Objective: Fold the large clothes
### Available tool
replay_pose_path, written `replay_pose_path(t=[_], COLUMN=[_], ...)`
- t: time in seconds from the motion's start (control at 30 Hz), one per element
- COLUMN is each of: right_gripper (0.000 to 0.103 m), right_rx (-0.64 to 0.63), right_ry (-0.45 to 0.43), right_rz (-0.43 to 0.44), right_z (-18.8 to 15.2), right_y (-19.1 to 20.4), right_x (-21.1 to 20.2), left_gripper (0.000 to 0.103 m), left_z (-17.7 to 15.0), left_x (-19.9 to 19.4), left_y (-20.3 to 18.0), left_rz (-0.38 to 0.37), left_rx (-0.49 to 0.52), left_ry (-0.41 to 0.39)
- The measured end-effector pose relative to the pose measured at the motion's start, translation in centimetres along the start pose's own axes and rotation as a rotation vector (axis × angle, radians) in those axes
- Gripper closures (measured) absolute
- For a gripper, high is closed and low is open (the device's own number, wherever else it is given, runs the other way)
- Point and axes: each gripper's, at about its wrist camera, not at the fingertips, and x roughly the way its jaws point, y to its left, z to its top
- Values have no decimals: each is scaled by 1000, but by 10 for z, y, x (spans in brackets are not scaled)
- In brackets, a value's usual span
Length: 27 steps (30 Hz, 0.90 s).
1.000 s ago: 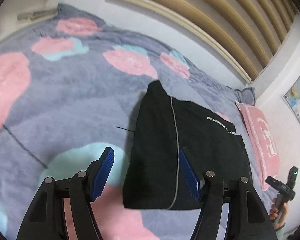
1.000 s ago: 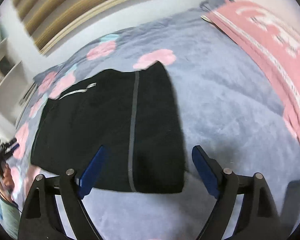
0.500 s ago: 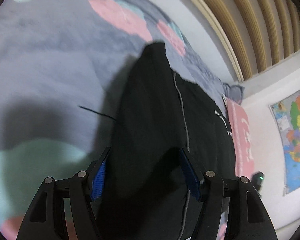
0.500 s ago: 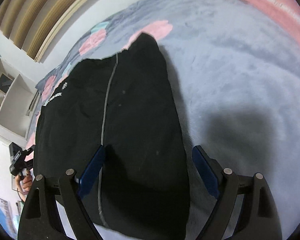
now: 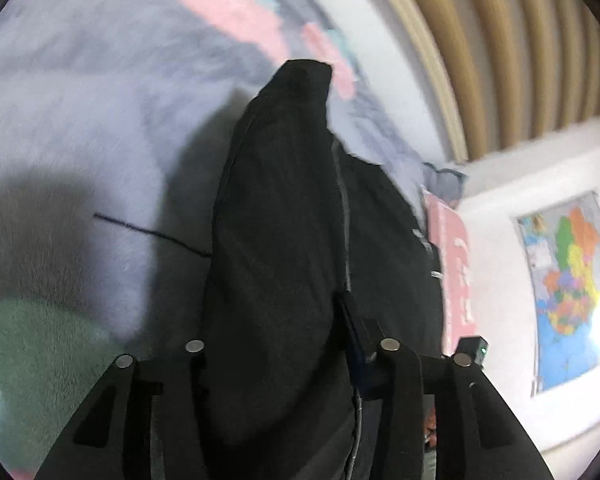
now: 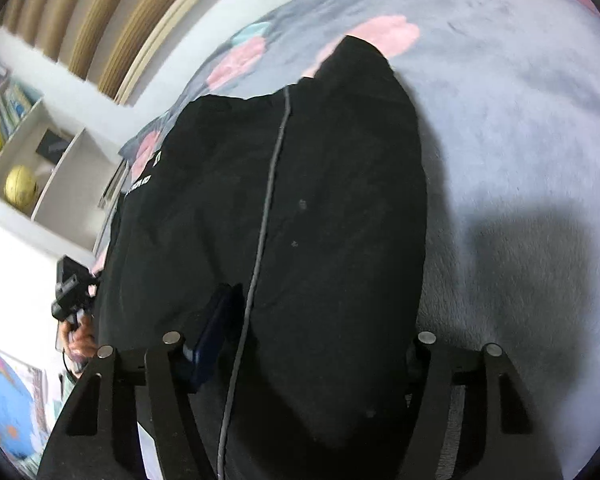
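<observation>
A black garment [image 5: 284, 240] with a thin grey stripe lies folded on a grey blanket [image 5: 80, 120] with pink and teal patches. In the left wrist view the near edge of the garment lies between the jaws of my left gripper [image 5: 276, 332], which stand wide apart with the cloth bulging over the left finger. In the right wrist view the same garment [image 6: 320, 220] fills the gap of my right gripper [image 6: 300, 344], jaws wide apart, the right finger hidden under the cloth. Each gripper shows in the other's view, at the garment's far side.
A pink pillow [image 5: 454, 264] lies past the garment. A wall map [image 5: 568, 288] hangs on the right. A slatted headboard [image 5: 500, 40] runs behind the bed. A white shelf [image 6: 24, 160] with books and a yellow ball stands on the left.
Both grippers have moved down and forward onto the near edge of the garment, which now lies between the jaws of each. The jaws have stayed wide apart.
</observation>
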Motion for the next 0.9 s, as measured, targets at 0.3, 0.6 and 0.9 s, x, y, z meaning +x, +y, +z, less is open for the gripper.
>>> replay_pose_path(t=[0.3, 0.6, 0.9], right_gripper=[23, 63, 64], right_rx=[97, -66, -153], right_ry=[56, -64, -103], right_rz=[105, 62, 56], right_z=[15, 3, -57], right_y=[-12, 45, 134], right_x=[34, -9, -111], left_gripper=[35, 70, 70], left_z=[9, -28, -114], left_x=[29, -23, -131], left_y=[14, -64, -156], left_rz=[-3, -32, -55], left_rx=[-117, 109, 282], left_ry=[52, -119, -174])
